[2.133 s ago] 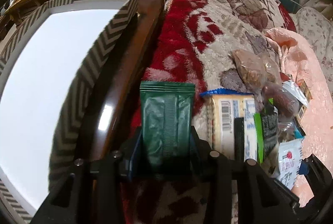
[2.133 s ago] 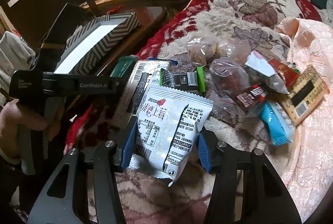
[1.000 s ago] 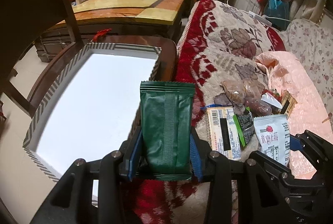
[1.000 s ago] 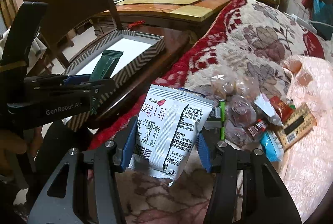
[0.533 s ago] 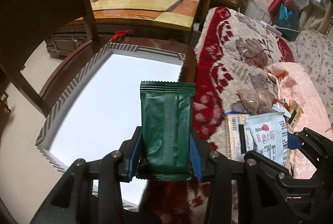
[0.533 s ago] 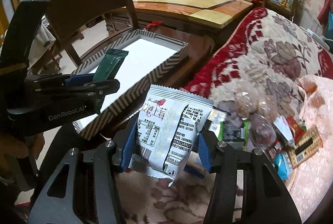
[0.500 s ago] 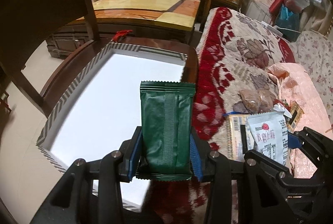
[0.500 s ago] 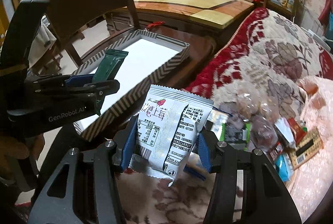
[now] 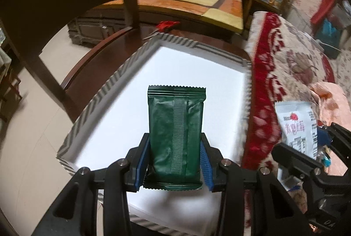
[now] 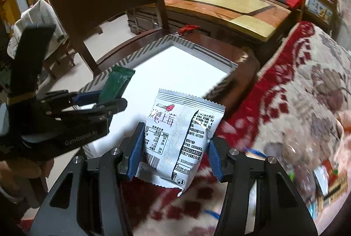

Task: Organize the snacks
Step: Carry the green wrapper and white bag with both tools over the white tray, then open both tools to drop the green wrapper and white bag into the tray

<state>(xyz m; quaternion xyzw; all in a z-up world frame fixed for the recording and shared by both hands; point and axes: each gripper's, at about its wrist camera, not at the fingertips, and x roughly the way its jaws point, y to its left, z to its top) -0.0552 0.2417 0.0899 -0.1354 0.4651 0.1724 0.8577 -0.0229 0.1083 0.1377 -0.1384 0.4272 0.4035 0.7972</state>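
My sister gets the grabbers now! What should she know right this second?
Left gripper: shut on the green packet, held above the white box.
Right gripper: shut on the white strawberry packet, near the box's edge by the blanket.
Done: both packets are lifted; nothing can be seen lying in the box.
Left: drop both packets into the box, then fetch the other snacks lying on the blanket.

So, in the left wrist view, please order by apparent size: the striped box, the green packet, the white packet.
1. striped box
2. green packet, enlarged by nearness to the camera
3. white packet, partly hidden
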